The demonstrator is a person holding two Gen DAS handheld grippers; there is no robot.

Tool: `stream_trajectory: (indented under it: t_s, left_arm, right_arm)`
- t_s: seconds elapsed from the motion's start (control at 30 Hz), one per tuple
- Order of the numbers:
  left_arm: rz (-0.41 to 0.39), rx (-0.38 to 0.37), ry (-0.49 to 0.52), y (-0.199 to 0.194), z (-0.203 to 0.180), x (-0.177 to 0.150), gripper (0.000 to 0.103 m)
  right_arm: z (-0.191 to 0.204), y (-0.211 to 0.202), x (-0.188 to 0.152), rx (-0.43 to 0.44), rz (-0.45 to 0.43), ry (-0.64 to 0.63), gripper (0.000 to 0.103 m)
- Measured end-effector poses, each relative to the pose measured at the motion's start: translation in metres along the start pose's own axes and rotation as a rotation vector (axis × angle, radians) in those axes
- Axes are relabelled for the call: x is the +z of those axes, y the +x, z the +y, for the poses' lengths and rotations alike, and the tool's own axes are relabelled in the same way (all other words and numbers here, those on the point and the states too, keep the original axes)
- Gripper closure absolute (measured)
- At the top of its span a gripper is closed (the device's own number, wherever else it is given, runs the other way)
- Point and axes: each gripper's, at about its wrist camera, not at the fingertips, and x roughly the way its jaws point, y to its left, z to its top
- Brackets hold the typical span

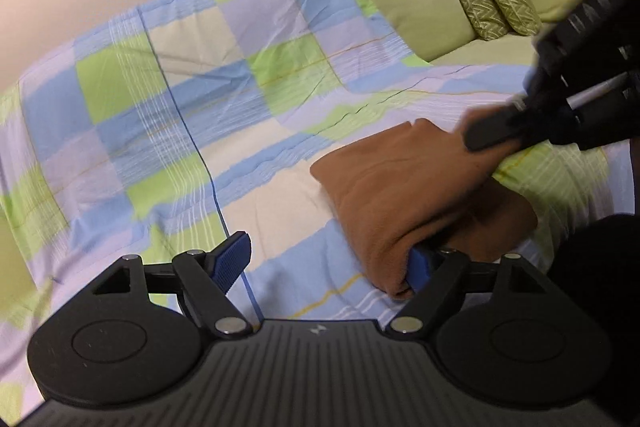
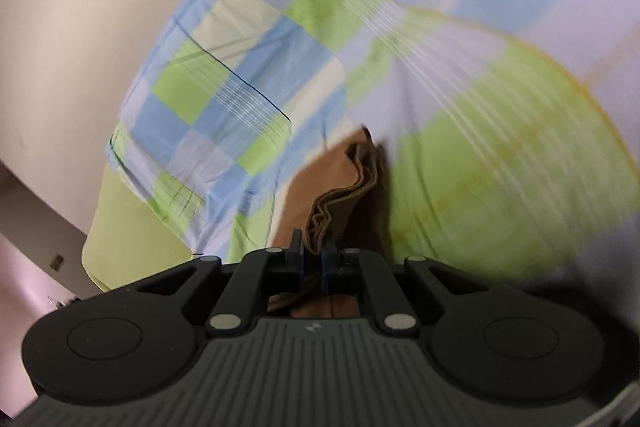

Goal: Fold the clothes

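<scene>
Left wrist view: the folded brown garment was seen lying on the checked bedspread, right of the wide-open left tool. The right tool was clamped on its layered edge; the layers should be lowered squarely and released only once flat.

Even, soft indoor light, no glare, only faint shadows under the brown garment beyond the left gripper. Left wrist view is mostly sharp, though the checked bedcover smears toward its left edge. Right wrist view has heavy motion blur ahead and right of the right gripper, with fisheye bending and dark corners.
</scene>
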Motion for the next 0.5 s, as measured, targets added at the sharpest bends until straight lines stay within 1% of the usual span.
stream_trajectory:
  t_s: [0.03,0.1,0.2,0.33,0.4,0.47,0.5]
  left_arm:
    - [0.011,-0.005,-0.017,0.003,0.002,-0.001,0.015]
    - [0.012,-0.013,0.000,0.004,0.002,-0.002,0.015]
    - [0.010,-0.032,0.019,-0.001,0.003,-0.001,0.016]
    - [-0.024,-0.137,0.088,-0.020,0.008,-0.001,0.019]
    - [-0.031,-0.194,0.066,-0.029,0.014,-0.003,0.019]
    - [-0.027,-0.225,0.054,-0.034,0.017,-0.002,0.019]
    - [-0.022,-0.227,0.051,-0.036,0.019,-0.001,0.019]
  right_arm:
    - [-0.003,0.003,-0.003,-0.017,0.016,-0.006,0.098]
    - [-0.011,0.009,-0.011,-0.044,0.045,0.000,0.099]
    - [-0.015,0.013,-0.021,-0.060,0.050,-0.010,0.099]
    - [-0.012,0.013,-0.021,-0.067,0.049,-0.024,0.099]
    - [-0.012,0.012,-0.021,-0.066,0.053,-0.022,0.099]
    - [-0.012,0.011,-0.024,-0.070,0.053,-0.024,0.099]
    - [-0.013,0.012,-0.024,-0.071,0.050,-0.021,0.099]
